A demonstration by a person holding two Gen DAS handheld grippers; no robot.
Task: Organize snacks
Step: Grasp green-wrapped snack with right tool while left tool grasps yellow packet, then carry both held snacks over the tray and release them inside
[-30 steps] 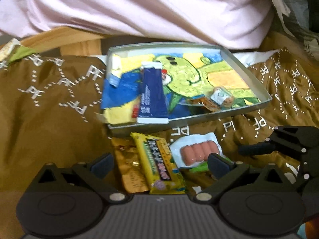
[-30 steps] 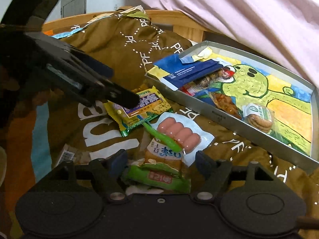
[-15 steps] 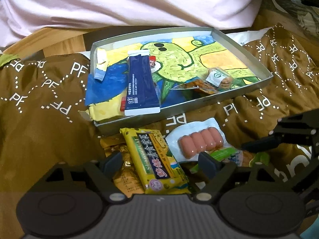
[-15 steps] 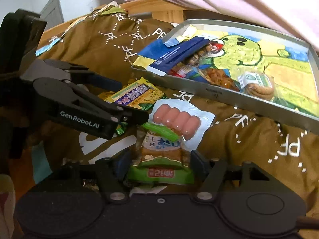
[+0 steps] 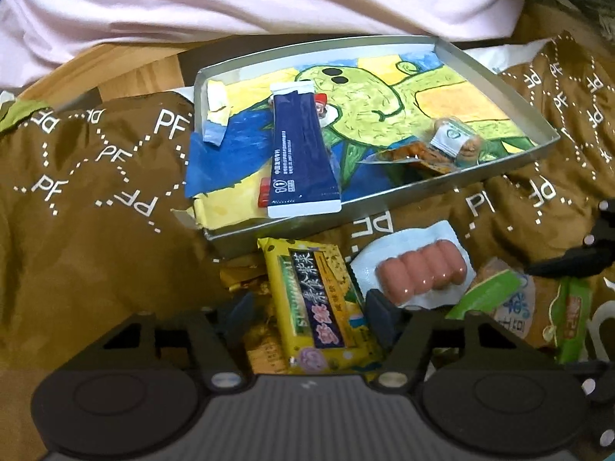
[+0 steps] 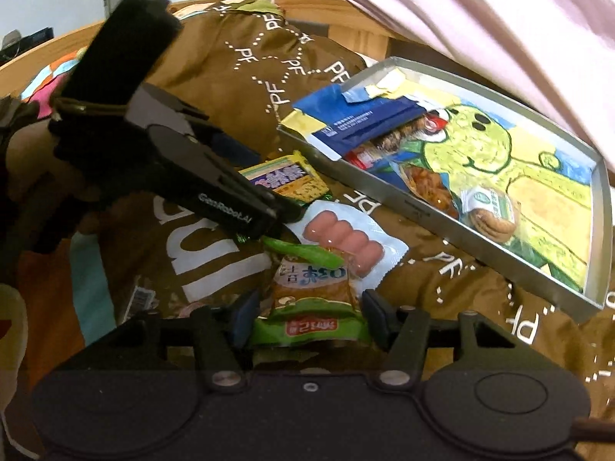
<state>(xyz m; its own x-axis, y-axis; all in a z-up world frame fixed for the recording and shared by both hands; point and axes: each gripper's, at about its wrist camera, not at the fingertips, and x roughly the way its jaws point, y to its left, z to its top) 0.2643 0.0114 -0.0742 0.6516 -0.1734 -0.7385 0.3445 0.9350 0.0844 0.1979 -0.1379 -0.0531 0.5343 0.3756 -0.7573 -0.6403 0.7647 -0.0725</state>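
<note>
Since a second ago both grippers' jaws have narrowed around their packets. The left gripper (image 5: 307, 317) is closing on the yellow snack packet (image 5: 321, 303), which lies between its pads just in front of the metal tray (image 5: 503, 88); contact is unclear. The right gripper (image 6: 305, 317) is closing on the green-edged packet (image 6: 311, 299), pads seemingly at its edges. Nearer the tray lies the sausage pack (image 5: 419, 269). Inside the tray rest a blue packet (image 5: 300, 150) and a wrapped biscuit (image 6: 490, 209).
</note>
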